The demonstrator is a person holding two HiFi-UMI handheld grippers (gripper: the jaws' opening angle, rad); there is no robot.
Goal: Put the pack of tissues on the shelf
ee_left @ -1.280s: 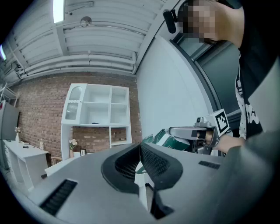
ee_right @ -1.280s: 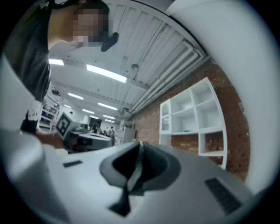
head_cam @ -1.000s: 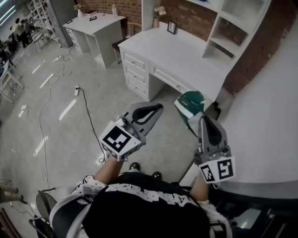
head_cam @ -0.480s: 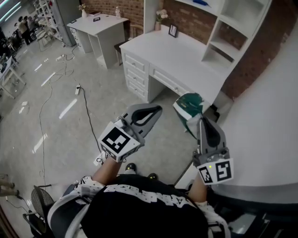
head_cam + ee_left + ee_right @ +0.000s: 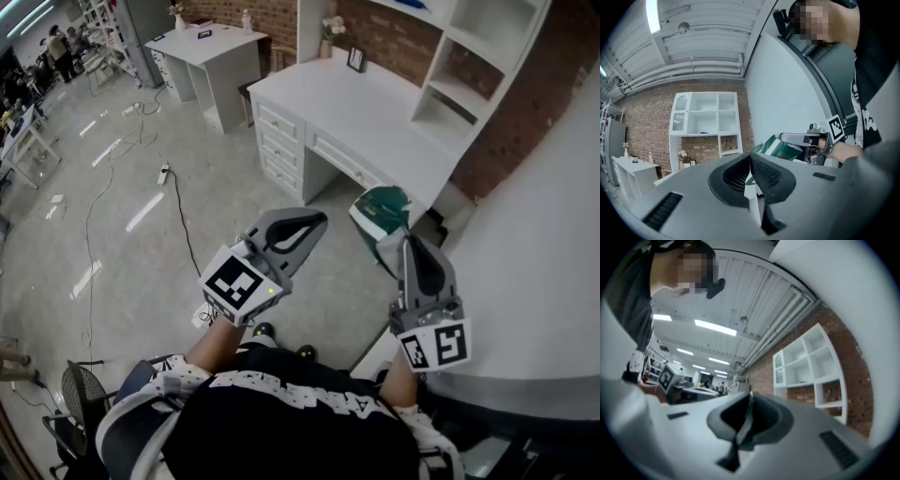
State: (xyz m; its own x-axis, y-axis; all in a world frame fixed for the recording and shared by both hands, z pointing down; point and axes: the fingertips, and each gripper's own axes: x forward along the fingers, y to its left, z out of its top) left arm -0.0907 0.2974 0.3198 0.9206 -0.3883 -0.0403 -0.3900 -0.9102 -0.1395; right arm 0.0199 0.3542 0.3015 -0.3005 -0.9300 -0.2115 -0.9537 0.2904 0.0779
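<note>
now, pack of tissues (image 5: 382,214) pinched by edge, between right gripper (image 5: 410,241) fingers

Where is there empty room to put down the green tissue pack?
The white desk top is bare from its front edge back to the shelf, whose lower open cubbies look empty. Only the far corner is taken, by a picture frame and flowers. The pack of tissues hangs in the right gripper.

Head view: looking steeply down from over the person, taking in the left gripper (image 5: 314,220), the right gripper (image 5: 410,242) and the desk (image 5: 356,103).
Left gripper view: riding tight behind its jaws, facing the shelf unit (image 5: 705,119).
Right gripper view: tilting up toward the ceiling (image 5: 740,301).
Shared: all three are catching that shelf unit.
</note>
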